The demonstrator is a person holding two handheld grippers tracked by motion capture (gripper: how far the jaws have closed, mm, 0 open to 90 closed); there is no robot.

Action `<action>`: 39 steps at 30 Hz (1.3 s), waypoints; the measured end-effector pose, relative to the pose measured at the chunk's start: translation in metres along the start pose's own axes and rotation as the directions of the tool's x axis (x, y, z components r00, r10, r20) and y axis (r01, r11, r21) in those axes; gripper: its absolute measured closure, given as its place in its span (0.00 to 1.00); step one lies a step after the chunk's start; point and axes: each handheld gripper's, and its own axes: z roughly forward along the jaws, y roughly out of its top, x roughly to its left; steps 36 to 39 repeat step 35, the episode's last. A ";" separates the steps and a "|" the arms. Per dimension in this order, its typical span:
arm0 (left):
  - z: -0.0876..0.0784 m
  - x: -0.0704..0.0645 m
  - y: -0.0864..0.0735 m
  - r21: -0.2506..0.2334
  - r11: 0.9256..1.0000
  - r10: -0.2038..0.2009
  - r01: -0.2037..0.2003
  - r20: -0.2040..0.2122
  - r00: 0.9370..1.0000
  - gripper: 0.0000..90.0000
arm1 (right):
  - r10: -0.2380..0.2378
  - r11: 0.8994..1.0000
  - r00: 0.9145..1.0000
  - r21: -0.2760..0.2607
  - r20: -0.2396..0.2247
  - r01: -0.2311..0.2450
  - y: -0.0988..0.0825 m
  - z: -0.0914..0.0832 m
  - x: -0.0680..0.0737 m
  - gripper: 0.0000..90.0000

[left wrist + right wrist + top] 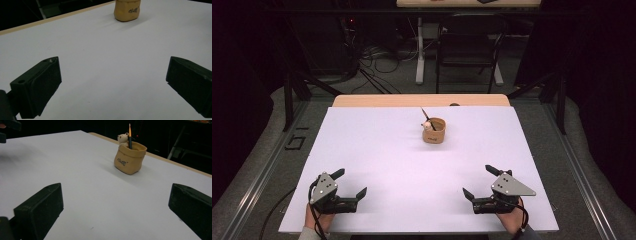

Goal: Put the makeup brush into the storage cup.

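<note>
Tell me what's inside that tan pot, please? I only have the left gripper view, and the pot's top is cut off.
Observer: A little bear figure peeks over the rim of the pot.
Operator: Is anything else in there?
Observer: Yes, a thin dark stick with an orange tip stands upright in the pot, right beside the bear.
</note>
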 end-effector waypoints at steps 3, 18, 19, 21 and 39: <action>0.000 0.000 0.000 -0.002 1.000 -0.004 0.004 -0.001 1.000 0.00 | 0.003 1.000 1.000 0.015 0.008 -0.003 -0.002 -0.005 0.000 0.00; -0.001 0.001 -0.001 -0.007 1.000 -0.008 0.008 -0.003 1.000 0.00 | -0.032 0.997 0.999 0.070 0.033 0.029 -0.010 -0.016 0.004 0.00; -0.001 0.001 -0.001 -0.007 1.000 -0.010 0.010 -0.004 1.000 0.00 | -0.037 0.997 0.999 0.066 0.034 0.034 -0.010 -0.016 0.004 0.00; -0.001 0.001 0.000 -0.008 1.000 -0.008 0.008 -0.004 1.000 0.00 | -0.041 0.997 0.999 0.067 0.032 0.039 -0.010 -0.018 0.005 0.00; 0.000 0.000 0.000 -0.005 1.000 -0.002 0.002 0.000 1.000 0.00 | -0.037 0.996 0.999 0.081 0.033 0.034 -0.010 -0.018 0.002 0.00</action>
